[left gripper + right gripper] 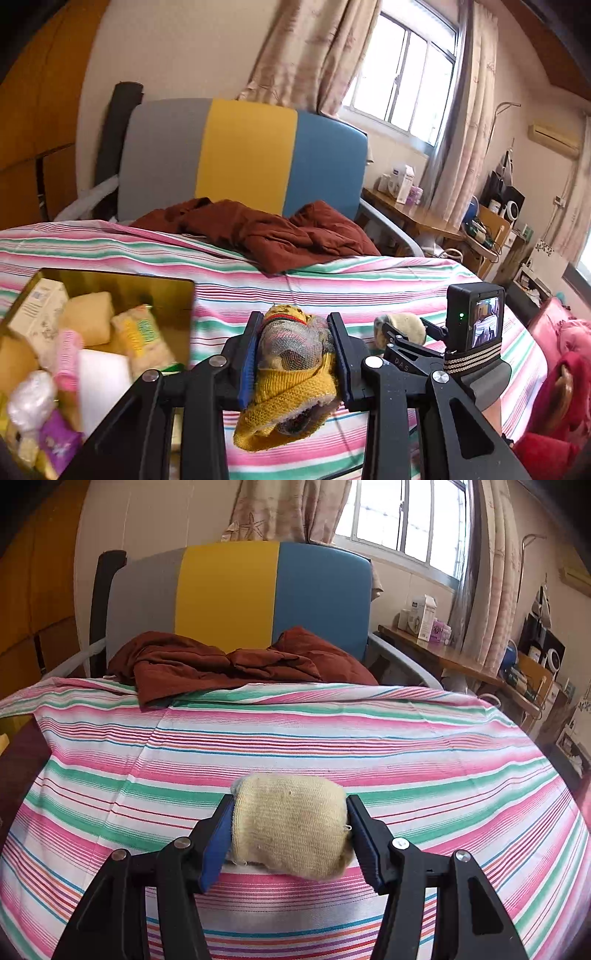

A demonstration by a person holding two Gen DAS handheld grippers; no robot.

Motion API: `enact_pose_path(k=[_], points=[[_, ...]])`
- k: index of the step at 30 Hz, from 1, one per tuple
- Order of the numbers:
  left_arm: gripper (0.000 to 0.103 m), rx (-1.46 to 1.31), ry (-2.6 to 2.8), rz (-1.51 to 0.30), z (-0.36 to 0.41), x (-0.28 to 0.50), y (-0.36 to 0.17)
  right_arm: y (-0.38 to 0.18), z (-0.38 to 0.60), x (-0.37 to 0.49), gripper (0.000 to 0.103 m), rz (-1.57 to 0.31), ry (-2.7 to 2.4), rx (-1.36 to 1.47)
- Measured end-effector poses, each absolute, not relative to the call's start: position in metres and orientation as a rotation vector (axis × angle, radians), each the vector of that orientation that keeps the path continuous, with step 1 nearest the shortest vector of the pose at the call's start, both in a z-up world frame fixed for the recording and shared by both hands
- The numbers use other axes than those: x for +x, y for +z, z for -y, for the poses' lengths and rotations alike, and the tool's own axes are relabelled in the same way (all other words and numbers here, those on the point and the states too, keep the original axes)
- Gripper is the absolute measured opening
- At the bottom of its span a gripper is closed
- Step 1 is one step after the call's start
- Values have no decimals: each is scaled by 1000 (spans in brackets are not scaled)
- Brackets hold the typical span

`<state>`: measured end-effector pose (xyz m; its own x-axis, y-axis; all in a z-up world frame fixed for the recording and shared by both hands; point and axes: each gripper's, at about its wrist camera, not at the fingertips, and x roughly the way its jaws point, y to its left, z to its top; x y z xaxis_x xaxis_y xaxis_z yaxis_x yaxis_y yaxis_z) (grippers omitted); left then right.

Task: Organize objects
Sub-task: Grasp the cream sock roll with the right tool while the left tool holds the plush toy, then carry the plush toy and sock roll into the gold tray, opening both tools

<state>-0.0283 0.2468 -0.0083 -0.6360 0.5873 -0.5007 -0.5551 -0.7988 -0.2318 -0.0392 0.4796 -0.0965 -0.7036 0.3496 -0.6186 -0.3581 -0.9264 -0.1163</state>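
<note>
Left wrist view: bed (369,280) under a pink, green and white striped sheet, with a grey-yellow-blue headboard (243,155) behind and a rust-brown blanket (266,232) bunched at its foot. Open box (110,284) at left on the bed, packed with small packets and soft items. Left hand-held gripper (297,354) clamped on a mustard knit sock bundle (291,373), raised above the sheet beside the box. Right hand-held gripper (291,830) closed on a cream sock roll (291,823), low over the striped sheet; cannot tell if touching.
</note>
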Motion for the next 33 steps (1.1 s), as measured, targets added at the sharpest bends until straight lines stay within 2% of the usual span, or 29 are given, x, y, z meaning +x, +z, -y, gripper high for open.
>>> enact_pose_path(k=[12,19,27,33], points=[[35,-762,2474,216,-166,-24,2,-86,-455,-29,60,70,2639,-942],[35,-801,2537,275,-116,-26,-5,-62,-421,-9,60,-165,2789,-970],[35,-858,2582,294,-79,-32,-21,-15,-332,-30,60,-176,3076,-986],[35,-877,2553,282,-70,-36,-26,-4,-268,-69,60,-194,3188,-1077]])
